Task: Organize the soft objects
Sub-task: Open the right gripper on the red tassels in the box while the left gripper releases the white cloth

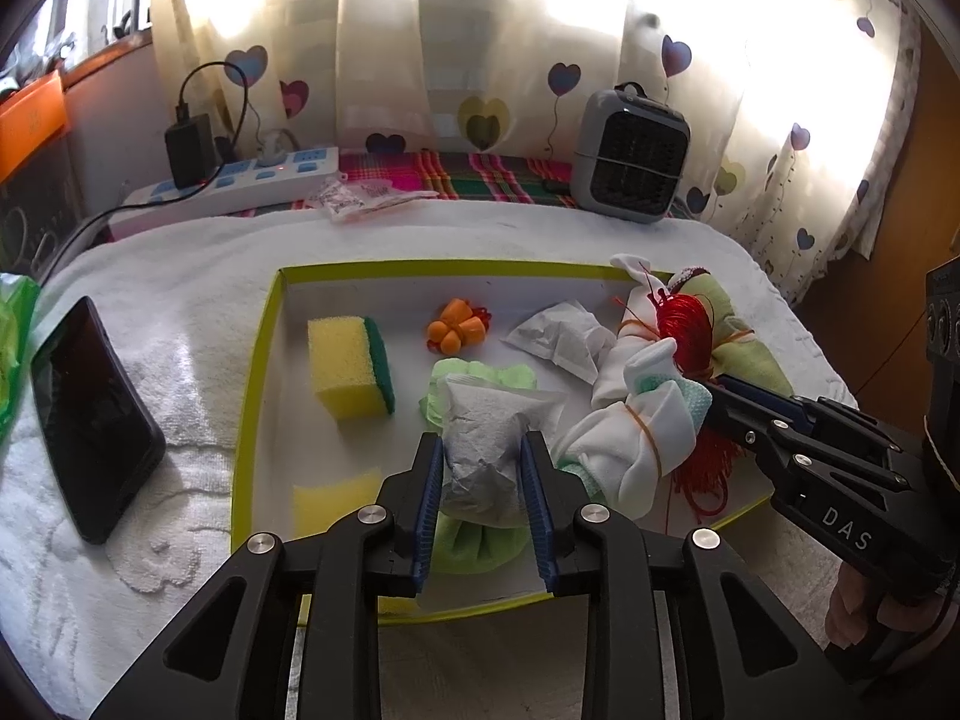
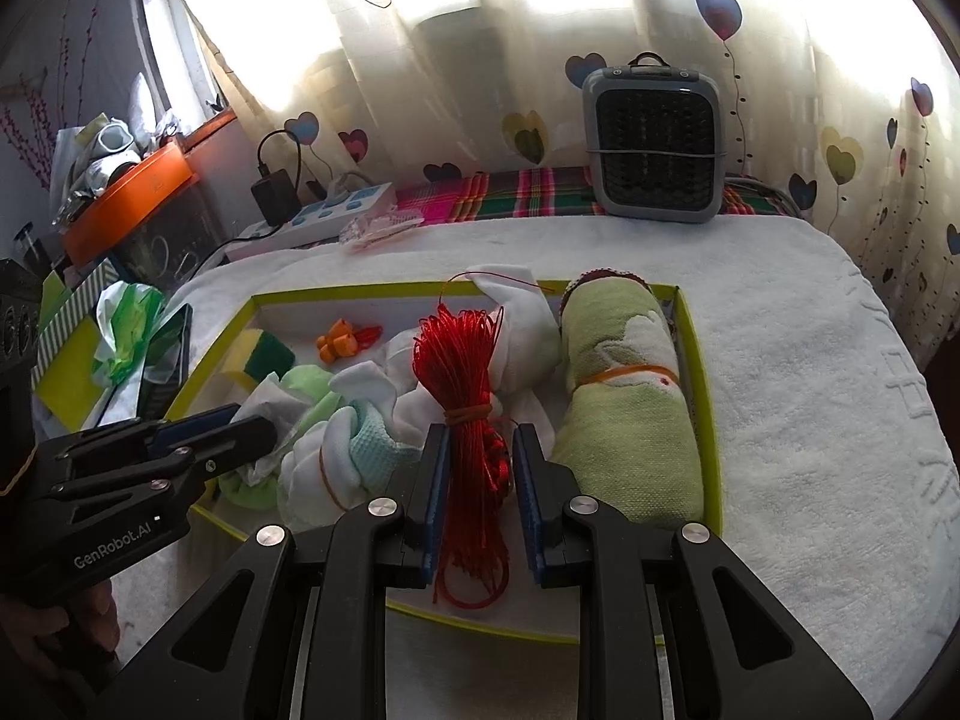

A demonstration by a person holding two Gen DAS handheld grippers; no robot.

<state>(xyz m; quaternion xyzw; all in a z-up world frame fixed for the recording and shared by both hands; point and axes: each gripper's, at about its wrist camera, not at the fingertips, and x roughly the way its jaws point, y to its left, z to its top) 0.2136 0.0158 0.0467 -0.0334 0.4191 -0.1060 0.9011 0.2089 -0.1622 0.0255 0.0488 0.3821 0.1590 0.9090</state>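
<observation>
Two wrist views over the green-rimmed tray (image 1: 264, 324) on the white towel (image 1: 180, 312). My left gripper (image 1: 483, 468) has the grey-white pouch (image 1: 492, 420) between its blue pads, low over the near middle of the tray on a green cloth (image 1: 480, 375); the jaws stand slightly apart and I cannot tell whether they truly press it. My right gripper (image 2: 480, 456) is clamped on the red cord hank (image 2: 465, 372) at the tray's near right, beside the rolled green towel (image 2: 624, 396). By my judgement sorting is well advanced: sponge (image 1: 351, 357), orange piece (image 1: 456, 330), second pouch (image 1: 561, 339) and banded white socks (image 1: 624, 426) already lie inside; left are these two items and perhaps the yellow pad (image 1: 336, 501). Open floor remains only at the tray's far left; the right half is crowded. The rim, the phone (image 1: 90, 414) at left and the two grippers' nearness limit my sideways moves.
</observation>
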